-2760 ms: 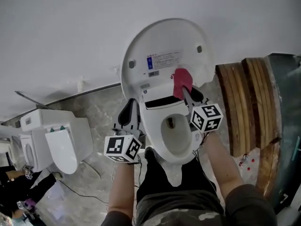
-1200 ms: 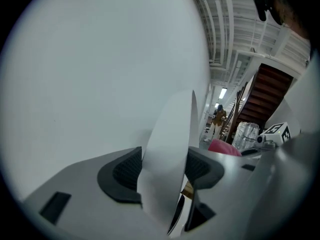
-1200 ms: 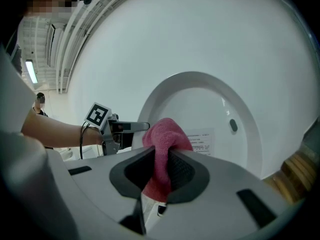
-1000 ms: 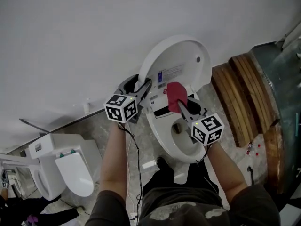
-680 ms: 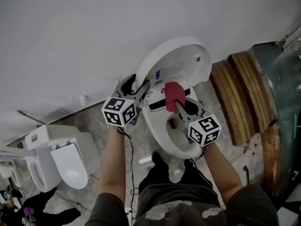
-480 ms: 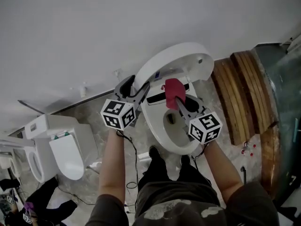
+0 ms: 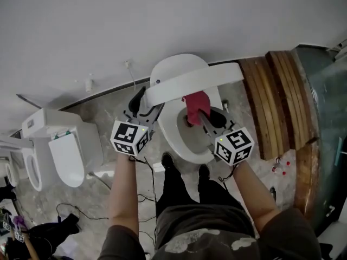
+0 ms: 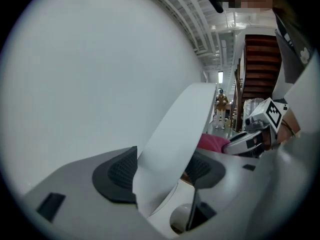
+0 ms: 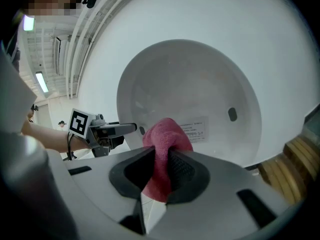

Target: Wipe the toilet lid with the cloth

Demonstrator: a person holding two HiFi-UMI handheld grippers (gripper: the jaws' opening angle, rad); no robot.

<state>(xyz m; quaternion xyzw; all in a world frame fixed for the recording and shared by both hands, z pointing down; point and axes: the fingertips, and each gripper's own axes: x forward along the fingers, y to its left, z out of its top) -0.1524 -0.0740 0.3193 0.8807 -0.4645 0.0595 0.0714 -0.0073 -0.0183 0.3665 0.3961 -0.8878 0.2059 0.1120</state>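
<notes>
Edge of the toilet lid [image 8: 175, 134] sits between the left gripper's [image 8: 160, 173] jaws, whose dark pads [image 8: 121, 171] press on it from either side. In the head view the left gripper [image 7: 144, 101] grips the lid [image 7: 190, 80] at its left rim, and the lid stands tilted partway over the bowl [image 7: 172, 140], seen edge-on. The right gripper [image 9: 161, 173] has its jaws closed tight on a pink cloth [image 9: 167, 134], which bunches up in front of the lid's underside [image 9: 200, 79] near a printed label [image 9: 196, 130]. Whether the cloth touches the lid I cannot tell. From above, the cloth [image 7: 196, 101] is just below the lid's edge, over the bowl, held by the right gripper [image 7: 199, 116]. A second toilet [image 7: 65, 150] stands to the left and wooden boards [image 7: 282, 91] lie to the right.
</notes>
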